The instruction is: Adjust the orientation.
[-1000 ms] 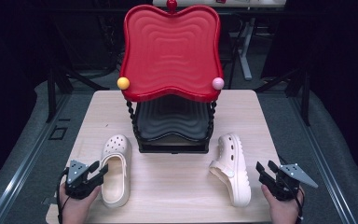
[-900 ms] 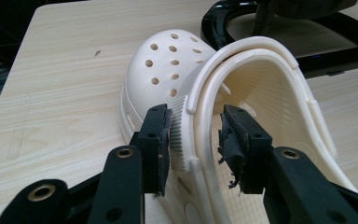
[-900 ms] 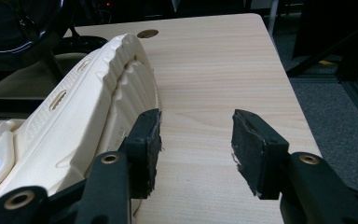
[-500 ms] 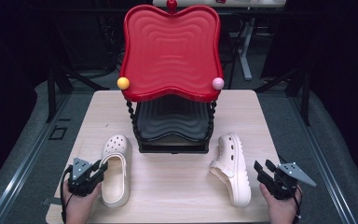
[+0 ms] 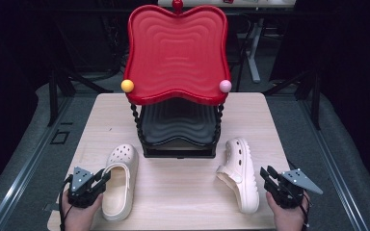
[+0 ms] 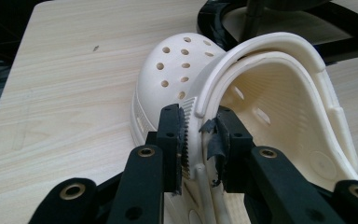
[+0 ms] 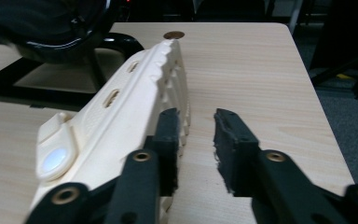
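Left gripper (image 5: 99,179) clamped; right gripper (image 5: 268,174) jaws parted, closing.

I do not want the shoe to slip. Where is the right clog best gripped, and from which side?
Probably grip the right clog by the thin rim of its opening near the heel, coming from the person's side, one jaw inside and one outside. It lies on its side, thick ridged sole facing right and opening facing left.

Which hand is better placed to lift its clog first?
Left: the left tool already straddles the left clog's side wall, jaws just closing. The right tool sits beside the right clog, gap empty.
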`<state>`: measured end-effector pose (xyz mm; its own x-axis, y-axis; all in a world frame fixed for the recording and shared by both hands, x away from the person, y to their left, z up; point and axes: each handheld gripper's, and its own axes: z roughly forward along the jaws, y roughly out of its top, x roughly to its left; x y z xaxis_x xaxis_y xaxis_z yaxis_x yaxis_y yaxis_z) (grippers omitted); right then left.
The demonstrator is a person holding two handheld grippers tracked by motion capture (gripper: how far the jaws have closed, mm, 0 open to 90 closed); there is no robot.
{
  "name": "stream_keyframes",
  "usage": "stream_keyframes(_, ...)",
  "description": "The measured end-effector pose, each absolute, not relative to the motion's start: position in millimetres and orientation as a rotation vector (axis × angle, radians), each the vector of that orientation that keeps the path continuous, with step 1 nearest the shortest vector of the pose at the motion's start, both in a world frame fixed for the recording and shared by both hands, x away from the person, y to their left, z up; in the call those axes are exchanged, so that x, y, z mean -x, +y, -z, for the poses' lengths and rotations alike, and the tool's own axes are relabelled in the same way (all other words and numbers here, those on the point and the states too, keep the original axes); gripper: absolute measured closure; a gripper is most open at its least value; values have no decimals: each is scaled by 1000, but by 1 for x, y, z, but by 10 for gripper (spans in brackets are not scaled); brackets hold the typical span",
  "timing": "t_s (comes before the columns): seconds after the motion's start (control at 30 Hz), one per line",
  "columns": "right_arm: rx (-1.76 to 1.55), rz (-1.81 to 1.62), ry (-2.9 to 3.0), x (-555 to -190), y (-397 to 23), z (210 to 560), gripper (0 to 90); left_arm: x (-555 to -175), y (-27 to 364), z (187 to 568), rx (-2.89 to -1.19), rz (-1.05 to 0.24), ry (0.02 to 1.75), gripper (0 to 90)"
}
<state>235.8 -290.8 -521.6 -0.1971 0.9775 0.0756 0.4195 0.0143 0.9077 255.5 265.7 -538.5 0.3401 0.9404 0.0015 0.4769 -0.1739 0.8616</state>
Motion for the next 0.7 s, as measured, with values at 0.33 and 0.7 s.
stream_keyframes(0.33, -1288, -1123, 1832, -230, -262, 512, 882, -254, 268, 541, -1803, -708, 1261, 737)
stream_keyframes(0.7, -1230, -1084, 1903, -233, -251, 516, 900, -254, 269, 542, -1788, -695, 1261, 695)
